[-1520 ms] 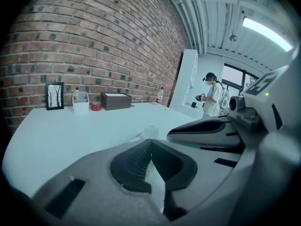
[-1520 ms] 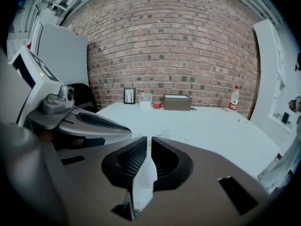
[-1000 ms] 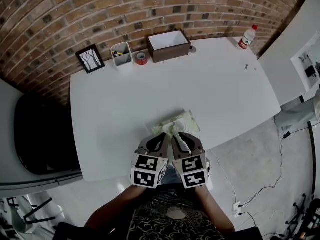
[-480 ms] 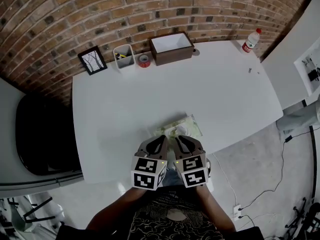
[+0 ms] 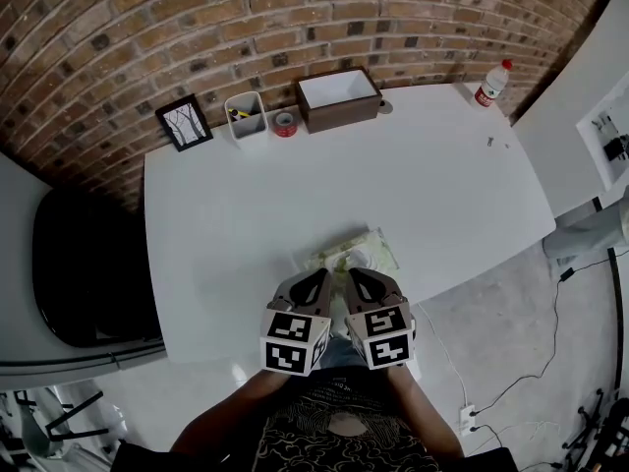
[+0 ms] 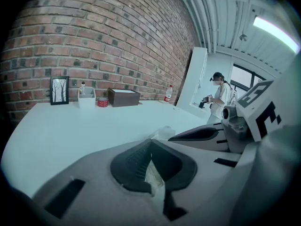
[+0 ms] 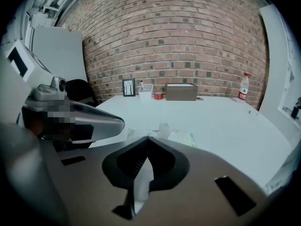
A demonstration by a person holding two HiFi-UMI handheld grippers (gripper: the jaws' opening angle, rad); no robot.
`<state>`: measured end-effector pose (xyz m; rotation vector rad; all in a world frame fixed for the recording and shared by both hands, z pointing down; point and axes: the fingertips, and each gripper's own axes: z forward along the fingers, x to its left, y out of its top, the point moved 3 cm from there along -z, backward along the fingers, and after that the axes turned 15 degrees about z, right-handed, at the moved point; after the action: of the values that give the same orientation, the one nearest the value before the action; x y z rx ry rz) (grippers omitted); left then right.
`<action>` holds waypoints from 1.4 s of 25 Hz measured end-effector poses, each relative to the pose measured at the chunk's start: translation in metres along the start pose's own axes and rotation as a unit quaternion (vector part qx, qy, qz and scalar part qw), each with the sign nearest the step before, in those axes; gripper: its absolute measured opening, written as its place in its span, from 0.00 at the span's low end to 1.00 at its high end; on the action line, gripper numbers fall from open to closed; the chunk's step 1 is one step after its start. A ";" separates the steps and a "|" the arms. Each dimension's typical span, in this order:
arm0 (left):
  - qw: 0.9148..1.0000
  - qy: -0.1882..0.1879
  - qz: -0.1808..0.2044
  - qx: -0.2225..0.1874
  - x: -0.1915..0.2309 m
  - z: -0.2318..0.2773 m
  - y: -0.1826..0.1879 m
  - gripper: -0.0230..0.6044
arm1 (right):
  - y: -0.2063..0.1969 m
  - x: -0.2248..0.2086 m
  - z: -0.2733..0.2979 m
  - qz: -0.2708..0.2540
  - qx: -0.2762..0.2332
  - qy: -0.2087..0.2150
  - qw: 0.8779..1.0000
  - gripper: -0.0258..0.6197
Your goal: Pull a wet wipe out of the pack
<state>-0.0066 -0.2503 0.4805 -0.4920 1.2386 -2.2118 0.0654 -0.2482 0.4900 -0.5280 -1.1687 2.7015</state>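
Observation:
The pale green wet wipe pack (image 5: 350, 252) lies near the front edge of the white table (image 5: 246, 205), with a white wipe tuft (image 7: 163, 127) standing up from its top. Both grippers hover side by side just on my side of it. My left gripper (image 5: 319, 279) is shut, and a greenish-white bit that looks like the pack's near edge (image 6: 153, 174) is pinched in its jaws. My right gripper (image 5: 355, 277) is shut on a strip of white wipe (image 7: 142, 179). The pack (image 7: 182, 137) shows flat beyond the right jaws.
Along the brick wall stand a picture frame (image 5: 185, 123), a white holder (image 5: 246, 116), a red tape roll (image 5: 286, 123) and a brown box (image 5: 339, 96). A bottle (image 5: 491, 84) stands at the far right corner. A black chair (image 5: 84, 264) is left of the table. A person (image 6: 217, 94) stands far off.
Both grippers have drawn back slightly toward the table's near edge, still shut and side by side. The pack has stayed where it lay.

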 end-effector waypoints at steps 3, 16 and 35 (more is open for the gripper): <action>1.000 -0.002 0.003 -0.004 -0.001 -0.001 0.001 0.06 | 0.002 0.002 -0.001 -0.001 -0.007 -0.003 1.000 0.07; 1.000 -0.005 0.008 -0.013 0.001 -0.013 0.003 0.06 | 0.021 0.011 -0.017 0.003 -0.049 -0.014 0.999 0.07; 0.999 -0.014 0.021 -0.035 -0.006 -0.027 0.013 0.06 | 0.044 0.016 -0.054 0.001 -0.115 -0.030 0.993 0.06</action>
<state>-0.0136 -0.2341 0.4557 -0.5174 1.3043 -2.1255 0.0706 -0.2375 0.4189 -0.4804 -1.5075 2.6150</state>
